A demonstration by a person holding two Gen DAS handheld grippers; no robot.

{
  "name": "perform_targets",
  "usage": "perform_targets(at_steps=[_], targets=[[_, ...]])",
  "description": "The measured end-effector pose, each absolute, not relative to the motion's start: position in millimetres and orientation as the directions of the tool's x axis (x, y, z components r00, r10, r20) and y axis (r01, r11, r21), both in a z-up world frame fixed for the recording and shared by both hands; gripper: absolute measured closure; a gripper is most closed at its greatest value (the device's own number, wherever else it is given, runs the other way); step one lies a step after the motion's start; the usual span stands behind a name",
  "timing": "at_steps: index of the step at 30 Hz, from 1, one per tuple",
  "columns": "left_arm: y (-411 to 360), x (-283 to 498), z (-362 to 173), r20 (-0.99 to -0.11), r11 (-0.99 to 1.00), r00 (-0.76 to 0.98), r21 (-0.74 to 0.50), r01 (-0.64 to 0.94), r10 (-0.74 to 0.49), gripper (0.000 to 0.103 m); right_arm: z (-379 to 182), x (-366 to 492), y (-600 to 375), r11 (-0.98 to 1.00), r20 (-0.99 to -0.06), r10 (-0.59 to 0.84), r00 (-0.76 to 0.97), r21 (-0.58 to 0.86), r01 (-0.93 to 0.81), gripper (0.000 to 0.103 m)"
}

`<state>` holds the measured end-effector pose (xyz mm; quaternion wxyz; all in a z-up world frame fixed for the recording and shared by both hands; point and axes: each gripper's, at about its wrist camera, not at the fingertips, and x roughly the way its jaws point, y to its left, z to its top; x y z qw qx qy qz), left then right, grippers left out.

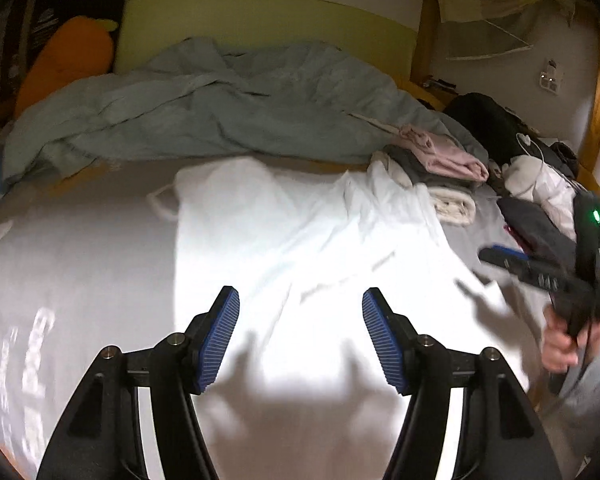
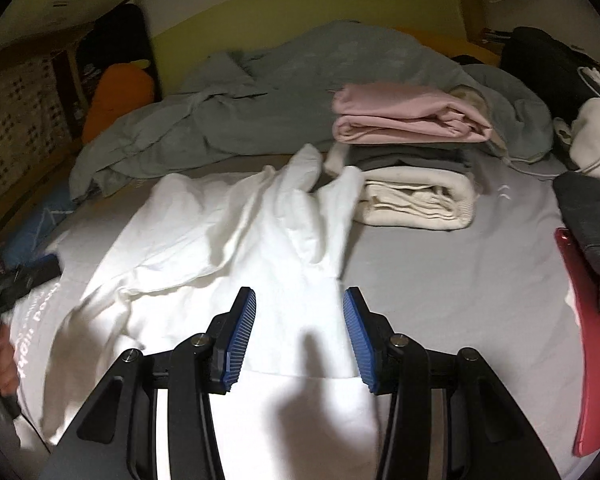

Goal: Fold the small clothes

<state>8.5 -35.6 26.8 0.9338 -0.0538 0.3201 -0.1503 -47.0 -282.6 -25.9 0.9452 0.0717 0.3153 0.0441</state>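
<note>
One white garment (image 2: pixel 220 240), three folded clothes (image 2: pixel 412 160)

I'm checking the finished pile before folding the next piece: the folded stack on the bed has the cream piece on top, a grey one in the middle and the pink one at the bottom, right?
Not quite: the order is reversed. In the right wrist view the pink piece lies on top of the folded stack, the grey one is in the middle, and the cream piece is at the bottom.

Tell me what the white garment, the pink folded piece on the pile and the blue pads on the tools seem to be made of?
White garment: soft, matte knit, probably cotton; it creases loosely. Pink folded piece: thicker, fleece-like fabric with rounded folds. Blue pads: ribbed, dull, likely rubber or soft plastic, on black, likely hard plastic, fingers.
</note>
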Motion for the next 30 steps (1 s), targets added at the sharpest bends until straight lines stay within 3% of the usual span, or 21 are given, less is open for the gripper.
perform_targets(at_steps=[2, 5, 7, 8, 9, 11, 12, 16, 18, 24, 25, 26, 27, 30], targets=[[-29.1, -5.7, 14.7, -0.591, 0.956, 0.752, -0.193, 0.22, -0.292, 0.041, -27.3, -50.5, -274.4, 0.975, -0.598, 0.191, 0.778, 0.208, -0.079, 0.056], [-15.6, -30.6, -2.7, -0.605, 0.978, 0.769, -0.138, 0.155, -0.207, 0.051, -28.8, -63.2, -259.9, 0.941, -0.59, 0.31, 0.746, 0.301, -0.153, 0.056], [-7.7, -56.3, -7.6, -0.575, 0.975, 0.787, -0.15, 0.166, -0.223, 0.052, -32.2, -79.0, -245.3, 0.93, -0.577, 0.346, 0.739, 0.314, -0.19, 0.056], [-8.6, -70.5, -9.6, -0.555, 0.966, 0.791, -0.164, 0.199, -0.258, 0.053, -34.0, -91.0, -235.6, 0.937, -0.563, 0.331, 0.757, 0.29, -0.194, 0.056], [-13.9, -82.6, -12.2, -0.548, 0.958, 0.786, -0.157, 0.239, -0.285, 0.062, -34.5, -101.5, -227.9, 0.951, -0.548, 0.293, 0.784, 0.254, -0.178, 0.056], [-30.9, -100.6, -19.5, -0.564, 0.955, 0.776, -0.082, 0.286, -0.281, 0.074, -35.1, -124.7, -213.5, 0.973, -0.496, 0.197, 0.846, 0.203, -0.107, 0.056], [-39.0, -110.1, -24.4, -0.565, 0.954, 0.779, -0.049, 0.297, -0.272, 0.075, -36.3, -135.2, -203.8, 0.975, -0.476, 0.193, 0.858, 0.188, -0.115, 0.056], [-55.5, -133.4, -36.5, -0.571, 0.92, 0.744, -0.051, 0.389, -0.347, 0.075, -46.6, -163.3, -174.3, 0.961, -0.482, 0.272, 0.833, 0.177, -0.212, 0.067], [-59.7, -132.2, -38.3, -0.584, 0.927, 0.747, -0.025, 0.375, -0.318, 0.075, -57.9, -171.5, -163.4, 0.933, -0.507, 0.359, 0.783, 0.218, -0.287, 0.067], [-50.1, -121.7, -54.6, -0.645, 0.954, 0.722, -0.04, 0.298, -0.253, 0.069, -83.1, -151.4, -135.9, 0.907, -0.608, 0.42, 0.674, 0.262, -0.328, 0.069], [-50.4, -121.9, -55.9, -0.645, 0.953, 0.721, -0.042, 0.299, -0.254, 0.072, -86.6, -146.2, -134.1, 0.906, -0.626, 0.422, 0.656, 0.265, -0.33, 0.075], [-50.7, -122.5, -55.3, -0.64, 0.953, 0.724, -0.045, 0.301, -0.259, 0.085, -90.3, -141.8, -132.9, 0.907, -0.642, 0.42, 0.641, 0.268, -0.325, 0.082], [-50.9, -124.2, -53.8, -0.635, 0.949, 0.723, -0.053, 0.312, -0.273, 0.1, -92.8, -139.7, -133.0, 0.912, -0.653, 0.409, 0.638, 0.263, -0.316, 0.095], [-44.0, -135.4, -42.6, -0.591, 0.944, 0.748, -0.079, 0.319, -0.302, 0.101, -86.9, -153.3, -143.8, 0.909, -0.603, 0.417, 0.68, 0.288, -0.302, 0.1]])
